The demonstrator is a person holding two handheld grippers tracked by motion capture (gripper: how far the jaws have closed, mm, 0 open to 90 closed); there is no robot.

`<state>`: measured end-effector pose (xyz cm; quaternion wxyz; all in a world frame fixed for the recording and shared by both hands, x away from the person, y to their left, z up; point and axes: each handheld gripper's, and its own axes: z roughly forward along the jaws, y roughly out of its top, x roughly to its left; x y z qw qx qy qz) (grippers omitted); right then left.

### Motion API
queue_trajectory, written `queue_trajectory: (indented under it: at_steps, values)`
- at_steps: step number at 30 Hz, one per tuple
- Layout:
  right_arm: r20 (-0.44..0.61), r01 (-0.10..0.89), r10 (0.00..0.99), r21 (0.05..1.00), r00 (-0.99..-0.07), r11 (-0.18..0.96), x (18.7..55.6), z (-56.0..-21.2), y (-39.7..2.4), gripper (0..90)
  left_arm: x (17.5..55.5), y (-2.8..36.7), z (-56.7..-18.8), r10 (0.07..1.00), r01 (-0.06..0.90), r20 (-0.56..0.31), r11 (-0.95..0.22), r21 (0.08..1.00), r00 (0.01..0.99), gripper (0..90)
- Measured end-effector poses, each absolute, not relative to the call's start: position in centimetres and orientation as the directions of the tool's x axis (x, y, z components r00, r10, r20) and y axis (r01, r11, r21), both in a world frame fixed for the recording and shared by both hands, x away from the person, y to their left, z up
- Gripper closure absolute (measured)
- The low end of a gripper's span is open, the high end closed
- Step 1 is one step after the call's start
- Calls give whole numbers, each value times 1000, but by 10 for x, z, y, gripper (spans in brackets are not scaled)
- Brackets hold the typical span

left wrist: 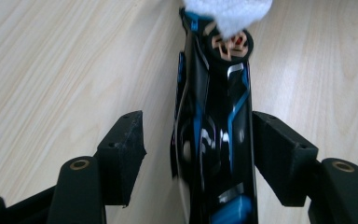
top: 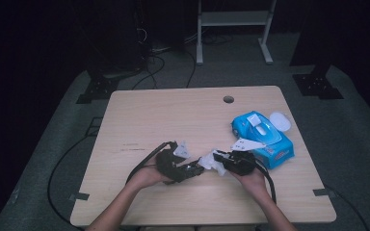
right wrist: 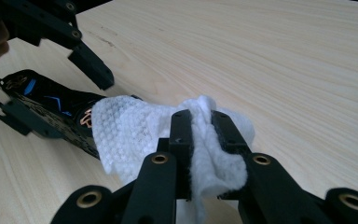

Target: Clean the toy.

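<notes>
Pinching a white textured wet wipe (right wrist: 135,128) in my right gripper (right wrist: 200,116), I have its fingers (right wrist: 182,140) closed tight on a bunched fold, so the loose end drapes forward over the tip of a glossy black gadget with blue trim and a coppery round emblem (left wrist: 214,130). That gadget lies between the fingers (left wrist: 121,149) of my left gripper (left wrist: 200,154); in the left gripper view one finger seems to touch its side while the other stands clear with bare wood between, so I judge them part open and bracing it, not clamping.

From the high view, both grippers meet near the middle of the pale wood-grain bench (top: 173,115), towards its near edge, the left gripper (top: 198,169) pointing right and the right gripper (top: 220,156) pointing left, with the wipe (top: 208,161) bridging them. Holding the gadget steady on one side gives the cloth something firm to rub against, I reckon.

Just right of my right hand (top: 253,180) sits a bright blue soft pack of wipes (top: 262,134), its white lid flipped open, close by for a fresh sheet.
</notes>
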<state>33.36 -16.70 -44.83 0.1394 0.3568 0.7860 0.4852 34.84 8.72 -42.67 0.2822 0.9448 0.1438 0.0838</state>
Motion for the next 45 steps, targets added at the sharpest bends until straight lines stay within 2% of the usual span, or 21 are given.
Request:
queue_trajectory:
  at_steps: [5,9,10,12,21,27,33,38,41,45]
  values:
    - [141,436,701,861,-699,262,335,-450,-172,792,354,63,-428,296,208,100,-838,504,950,358]
    - [158,444,703,862,-693,244,336,-449,-176,792,356,48,-433,270,189,139,-886,424,953,373]
    - [156,444,705,862,-692,244,336,-449,-177,792,355,46,-434,258,179,145,-894,412,955,407]
    - [159,448,707,860,-689,243,336,-449,-178,791,354,45,-436,237,159,145,-897,412,961,547]
    - [141,410,692,880,-708,240,331,-440,-178,791,351,58,-424,299,167,141,-799,578,944,573]
    - [114,325,641,919,-759,221,317,-416,-168,792,339,68,-409,307,103,153,-678,728,939,573]
    - [63,231,577,947,-814,224,300,-394,-145,793,328,71,-411,315,86,140,-608,790,939,573]
    - [78,252,598,944,-797,214,308,-400,-150,793,327,80,-411,320,85,144,-605,792,936,573]
    - [78,276,626,935,-776,225,311,-403,-154,793,327,87,-410,336,109,109,-569,815,935,573]
    - [99,255,583,948,-806,193,305,-395,-144,794,326,86,-411,337,101,120,-569,816,934,573]
